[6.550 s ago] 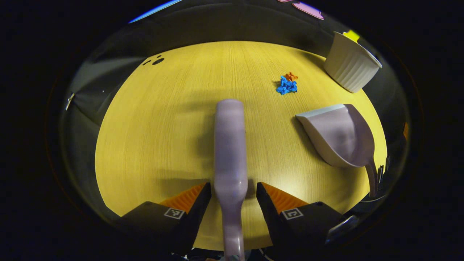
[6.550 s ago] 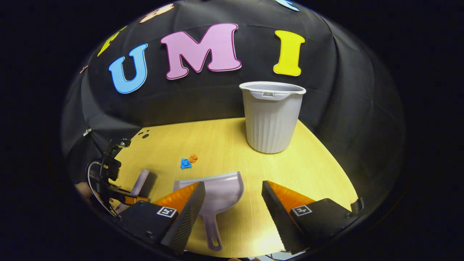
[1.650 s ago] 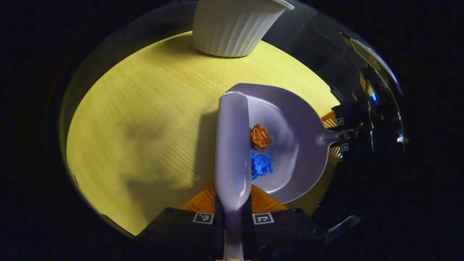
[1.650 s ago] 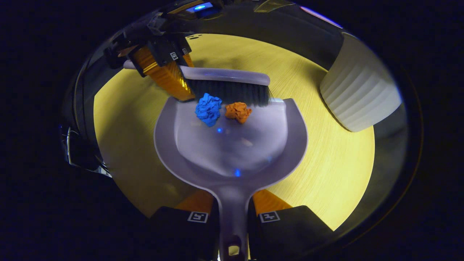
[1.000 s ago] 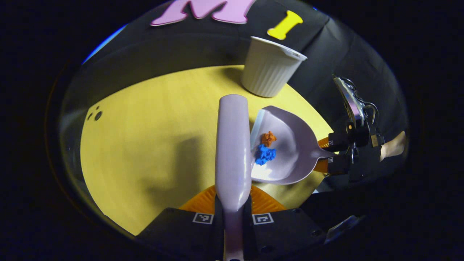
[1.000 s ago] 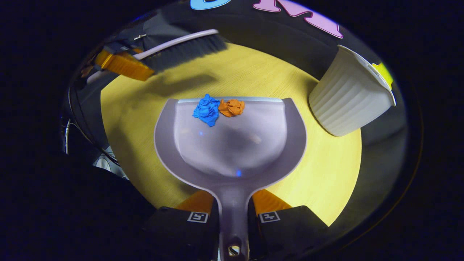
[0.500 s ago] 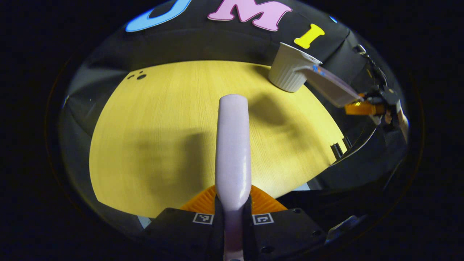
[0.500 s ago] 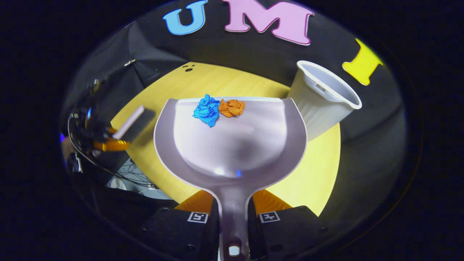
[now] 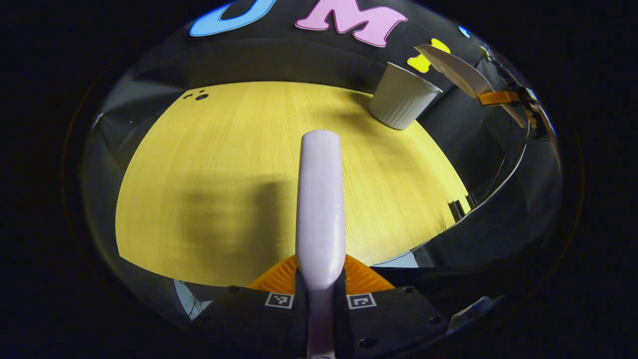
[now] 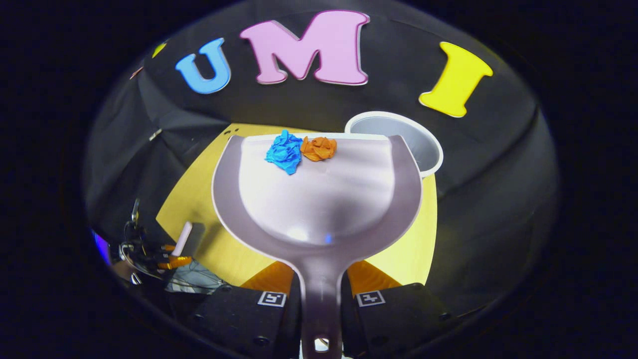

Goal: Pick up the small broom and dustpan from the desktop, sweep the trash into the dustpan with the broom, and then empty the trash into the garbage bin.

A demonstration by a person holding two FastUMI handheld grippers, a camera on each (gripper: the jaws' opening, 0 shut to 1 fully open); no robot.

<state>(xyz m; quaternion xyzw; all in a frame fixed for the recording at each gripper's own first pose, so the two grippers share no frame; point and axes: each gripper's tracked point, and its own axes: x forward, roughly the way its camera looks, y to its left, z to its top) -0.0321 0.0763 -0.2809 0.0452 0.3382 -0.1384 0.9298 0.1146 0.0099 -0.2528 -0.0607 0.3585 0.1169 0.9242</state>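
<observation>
Sweeping looks done: 2 paper wads [image 10: 300,150] sit at the lip of the dustpan [image 10: 319,199], clamped by the right tool [image 10: 321,299] above the bin [image 10: 413,139]. Left tool [image 9: 320,294] grips the broom [image 9: 320,199] over the worktop [image 9: 209,164]. Emptying remains.

A recording booth – black cloth wall [image 10: 498,149] draped behind a bare wooden desk [image 9: 224,164], loose cables [image 10: 194,279] hanging at its edge.
</observation>
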